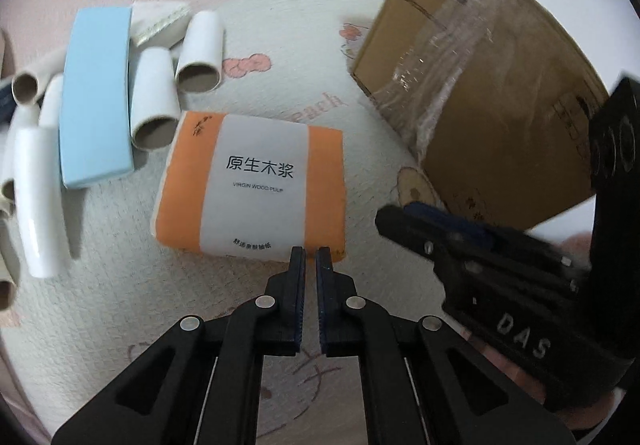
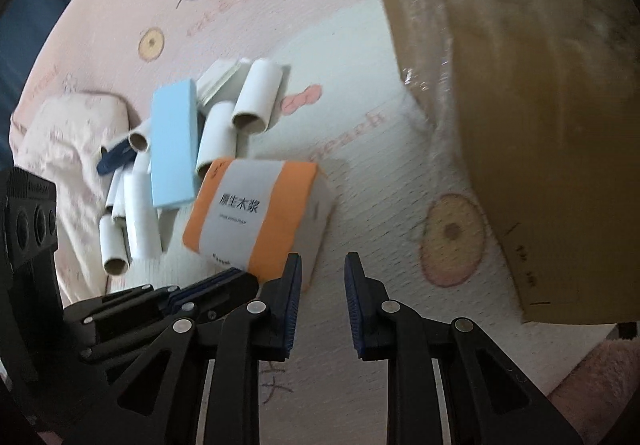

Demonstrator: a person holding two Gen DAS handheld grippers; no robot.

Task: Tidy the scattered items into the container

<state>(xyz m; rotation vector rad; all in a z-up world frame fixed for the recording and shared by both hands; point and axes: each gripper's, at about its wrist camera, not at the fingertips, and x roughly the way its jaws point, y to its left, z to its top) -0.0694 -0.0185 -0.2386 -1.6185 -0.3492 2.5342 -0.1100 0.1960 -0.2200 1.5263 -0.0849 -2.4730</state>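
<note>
Nearest, the left gripper (image 1: 311, 255) has its jaws nearly together, empty; the right gripper (image 2: 322, 261) shows a narrow gap, also empty. Just beyond lies the orange tissue pack (image 1: 252, 181) mid-blanket (image 1: 120, 285), then white tubes (image 1: 156, 101) and a blue box (image 1: 98, 97); the cardboard box (image 1: 496, 97) stands toward the blanket's right edge.

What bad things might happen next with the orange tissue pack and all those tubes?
1. The tissue pack is wide and soft; the left gripper and right gripper, both nearly shut and empty, may slip off it.
2. The white tubes lie loose beside it, so a nudge might roll them away.
3. The two grippers sit close together and might bump.
</note>
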